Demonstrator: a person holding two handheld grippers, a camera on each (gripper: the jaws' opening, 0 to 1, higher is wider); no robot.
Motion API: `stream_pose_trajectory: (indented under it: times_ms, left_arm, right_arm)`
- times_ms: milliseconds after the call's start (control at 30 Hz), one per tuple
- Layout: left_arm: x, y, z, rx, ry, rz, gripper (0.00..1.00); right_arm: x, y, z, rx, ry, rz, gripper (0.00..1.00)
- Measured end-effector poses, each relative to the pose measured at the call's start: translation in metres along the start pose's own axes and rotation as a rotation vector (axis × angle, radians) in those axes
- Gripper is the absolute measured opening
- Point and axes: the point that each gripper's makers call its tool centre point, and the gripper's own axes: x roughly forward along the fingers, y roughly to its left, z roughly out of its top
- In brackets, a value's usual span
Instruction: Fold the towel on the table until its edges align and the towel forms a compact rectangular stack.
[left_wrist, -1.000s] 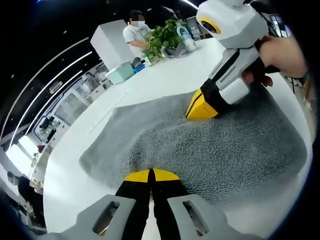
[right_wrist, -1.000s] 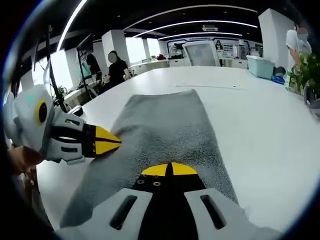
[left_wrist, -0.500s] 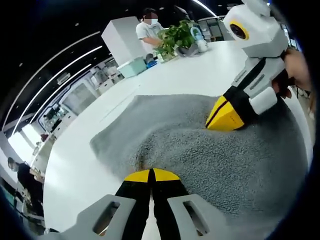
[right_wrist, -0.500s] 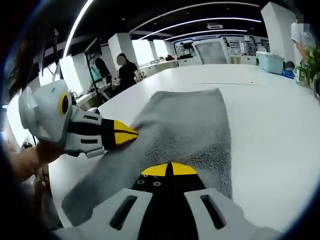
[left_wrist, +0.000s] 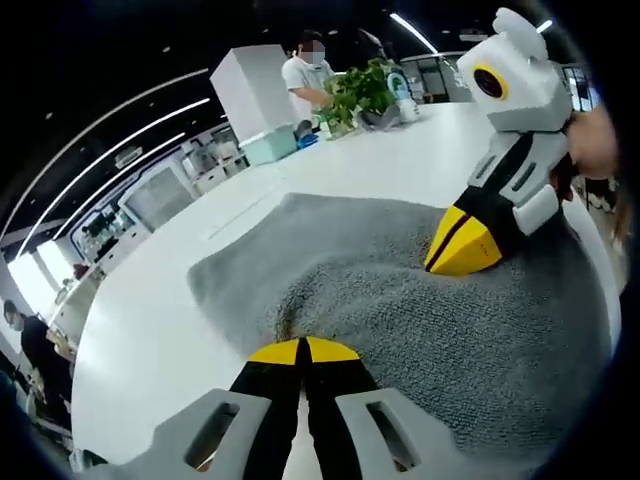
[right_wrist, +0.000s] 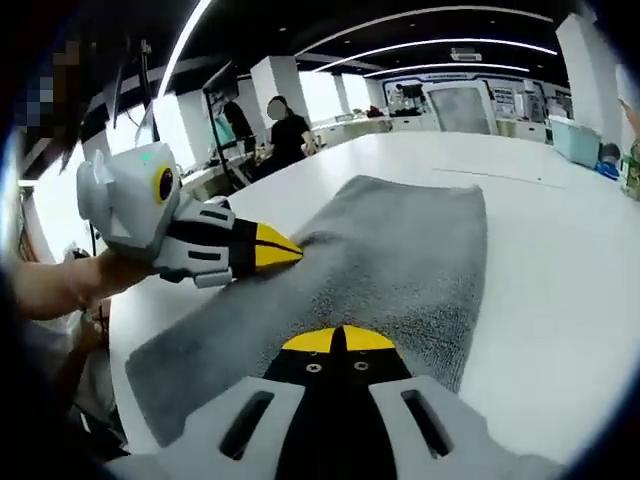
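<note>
A grey towel (left_wrist: 400, 320) lies on the white table (left_wrist: 150, 320), bunched up where the grippers hold it. In the left gripper view my left gripper (left_wrist: 303, 346) has its yellow-tipped jaws closed, and a pinched ridge of towel rises right at the tips. My right gripper (left_wrist: 440, 262) comes in from the right, jaws closed on the towel's raised edge. From the right gripper view the towel (right_wrist: 400, 250) stretches away ahead of my right gripper (right_wrist: 340, 338). Over there my left gripper (right_wrist: 293, 251) bites the towel's left side.
Potted plants (left_wrist: 360, 88), a teal box (left_wrist: 268, 148) and a white block (left_wrist: 250, 92) stand at the table's far end, where a person (left_wrist: 310, 72) is standing. Other people (right_wrist: 285, 125) stand beyond the table's opposite side. Bare tabletop (right_wrist: 560, 300) lies beside the towel.
Both grippers have moved forward along the towel with its near edge held. The towel looks shorter and more bunched, and its far edge is nearer.
</note>
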Motion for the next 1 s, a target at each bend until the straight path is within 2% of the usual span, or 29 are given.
stream_pose_trajectory:
  times_ms: [133,233,333,400,567,667,700,733,767,800,867,933,967,1000]
  left_arm:
    - [0.000,-0.001,0.001,0.039,-0.014,0.011,0.01]
    - [0.000,-0.001,-0.001,0.027,-0.032,0.021,0.01]
    - [-0.001,-0.001,-0.001,0.019,-0.068,0.060,0.01]
    - [-0.003,-0.001,-0.001,-0.003,-0.075,0.076,0.01]
    - [-0.002,0.000,-0.002,-0.030,-0.124,0.030,0.01]
    - [-0.001,0.000,-0.002,-0.045,-0.132,0.022,0.01]
    - [-0.002,-0.001,-0.001,-0.016,-0.141,0.018,0.01]
    - [-0.004,-0.002,0.001,0.088,-0.153,0.024,0.01]
    - [-0.007,-0.003,0.001,0.147,-0.152,0.027,0.01]
    - [-0.013,-0.005,-0.002,0.176,-0.142,0.028,0.01]
    - [-0.028,-0.015,-0.006,0.160,-0.137,-0.004,0.01]
    - [-0.042,-0.022,-0.006,0.152,-0.149,-0.020,0.03]
    - [-0.050,-0.025,-0.005,0.151,-0.161,-0.026,0.05]
    - [-0.060,-0.033,0.001,0.153,-0.218,-0.043,0.07]
  right_arm:
    - [0.000,0.000,-0.001,0.006,-0.010,0.014,0.00]
    - [0.000,0.001,0.000,-0.045,-0.043,0.016,0.00]
    - [0.001,0.001,0.002,-0.069,-0.141,0.009,0.00]
    - [0.000,0.002,0.002,-0.081,-0.179,0.012,0.00]
    - [0.000,0.003,0.002,-0.090,-0.213,0.048,0.00]
    - [-0.001,0.005,0.003,-0.074,-0.192,0.086,0.00]
    - [-0.006,0.004,0.001,-0.042,-0.153,0.084,0.00]
    - [-0.010,0.004,-0.001,-0.034,-0.130,0.083,0.00]
    - [-0.015,0.003,-0.002,-0.054,-0.113,0.080,0.00]
    - [-0.026,-0.002,-0.004,-0.149,-0.083,0.040,0.00]
    - [-0.047,-0.007,-0.007,-0.228,-0.047,-0.006,0.00]
    - [-0.062,-0.009,-0.011,-0.264,-0.023,-0.018,0.07]
    - [-0.072,-0.008,-0.017,-0.300,0.016,-0.017,0.10]
    - [-0.079,-0.007,-0.022,-0.324,0.048,-0.013,0.13]
